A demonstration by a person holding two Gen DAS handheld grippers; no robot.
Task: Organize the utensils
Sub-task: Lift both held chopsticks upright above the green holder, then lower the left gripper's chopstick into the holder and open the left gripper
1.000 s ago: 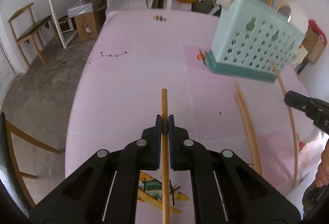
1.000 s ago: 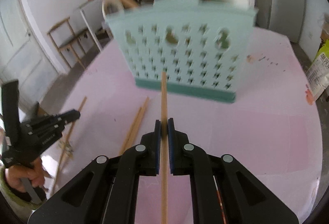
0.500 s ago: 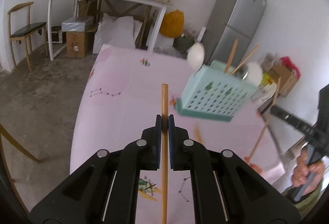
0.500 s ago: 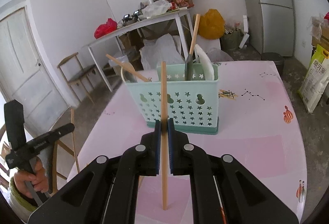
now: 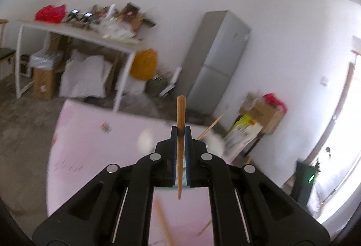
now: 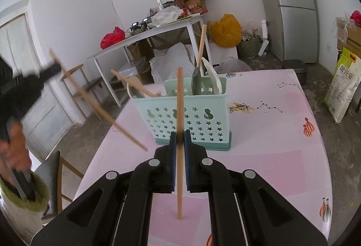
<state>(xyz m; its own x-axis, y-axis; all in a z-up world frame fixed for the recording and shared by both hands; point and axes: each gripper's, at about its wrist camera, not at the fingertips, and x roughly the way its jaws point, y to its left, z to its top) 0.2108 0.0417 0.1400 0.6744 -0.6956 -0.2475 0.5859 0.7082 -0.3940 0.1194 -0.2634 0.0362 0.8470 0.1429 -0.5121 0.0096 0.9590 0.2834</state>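
My right gripper (image 6: 180, 135) is shut on a wooden chopstick (image 6: 179, 99) held upright, just in front of the teal star-patterned basket (image 6: 203, 115) on the pink table (image 6: 270, 144). The basket holds a white spoon (image 6: 212, 77), a dark ladle and wooden-handled utensils. My left gripper (image 5: 180, 131) is shut on a second chopstick (image 5: 181, 110), raised above the table, with the basket hidden behind its fingers. In the right wrist view the left gripper (image 6: 57, 66) is a blur at far left, its chopstick (image 6: 101, 110) slanting down toward the table.
Two loose chopsticks (image 5: 163, 221) lie on the table under the left gripper. A chair (image 6: 56, 178) stands at the table's left edge. Beyond the table are a cluttered white bench (image 6: 144, 36), a grey fridge (image 5: 216, 61) and a sack (image 6: 343, 90).
My left gripper has risen and tipped upward with its chopstick, so the basket dropped behind its fingers. The right gripper lifted and drew back from the basket, then held still.
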